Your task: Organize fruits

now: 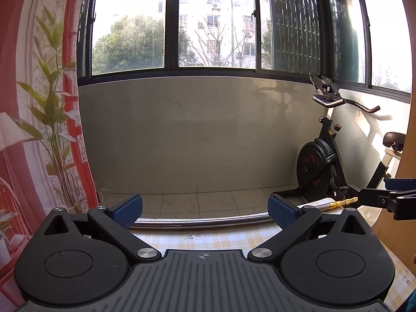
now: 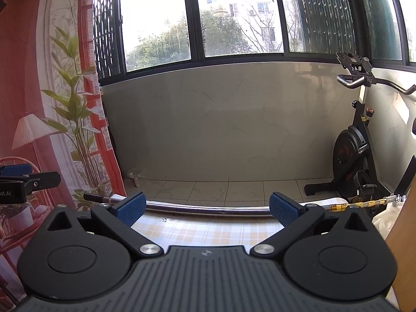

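Note:
No fruit shows in either view. My left gripper (image 1: 205, 208) is open and empty, its blue pads wide apart above the far edge of a table with a yellow checked cloth (image 1: 208, 239). My right gripper (image 2: 206, 206) is also open and empty above the same cloth (image 2: 208, 231). The right gripper's side shows at the right edge of the left wrist view (image 1: 390, 197). The left gripper's side shows at the left edge of the right wrist view (image 2: 28, 182). Both are held level and face the balcony wall.
A metal rail (image 1: 202, 221) runs along the table's far edge. Beyond it lie a tiled floor, a grey wall and windows. An exercise bike (image 1: 327, 161) stands at the right. A printed curtain (image 1: 39, 130) hangs at the left. A wooden panel (image 2: 405, 234) is at the right.

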